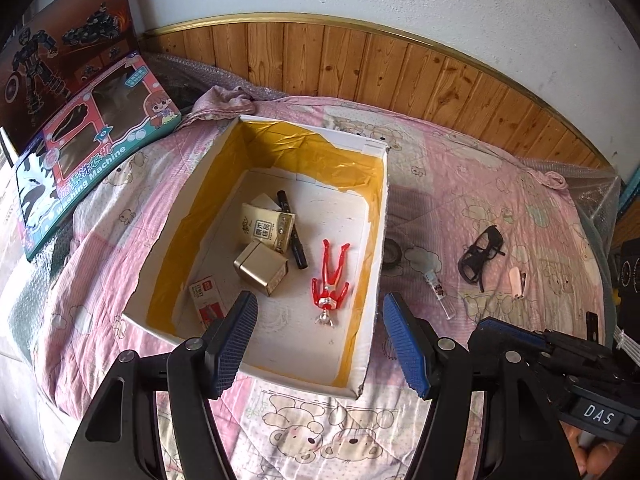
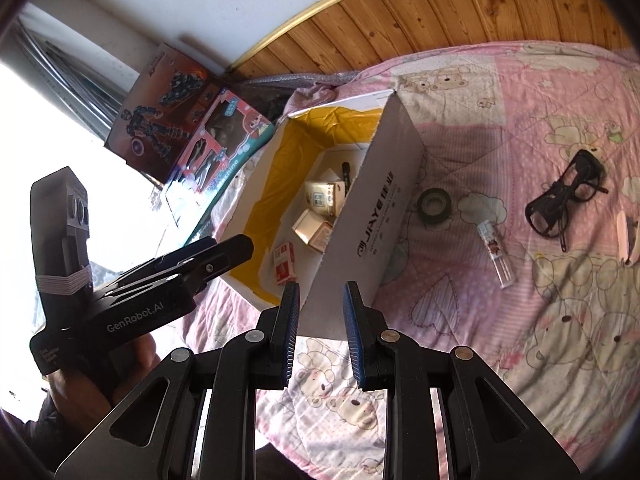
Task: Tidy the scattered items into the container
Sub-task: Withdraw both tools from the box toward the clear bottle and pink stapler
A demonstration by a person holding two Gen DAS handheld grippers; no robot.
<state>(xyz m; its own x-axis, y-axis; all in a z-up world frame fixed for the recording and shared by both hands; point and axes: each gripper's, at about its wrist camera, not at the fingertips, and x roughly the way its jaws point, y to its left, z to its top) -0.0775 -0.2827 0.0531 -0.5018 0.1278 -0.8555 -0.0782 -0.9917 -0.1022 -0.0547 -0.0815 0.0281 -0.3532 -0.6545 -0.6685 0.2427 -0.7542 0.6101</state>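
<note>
1. The left gripper (image 1: pixel 316 344) hangs over the near end of the cardboard box (image 1: pixel 382 240), jaws spread wide, gripping nothing.
2. The right gripper (image 2: pixel 320 330) sits by the box's near corner, jaws partly apart, empty.
3. Inside the box lie a red toy figure (image 1: pixel 331 280), a black marker (image 1: pixel 294 240), a gold tin (image 1: pixel 262 267) and small packets.
4. On the pink quilt (image 2: pixel 500 340), right of the box: a tape roll (image 2: pixel 435 204), a clear tube (image 2: pixel 496 252), black glasses (image 2: pixel 560 200).
</note>
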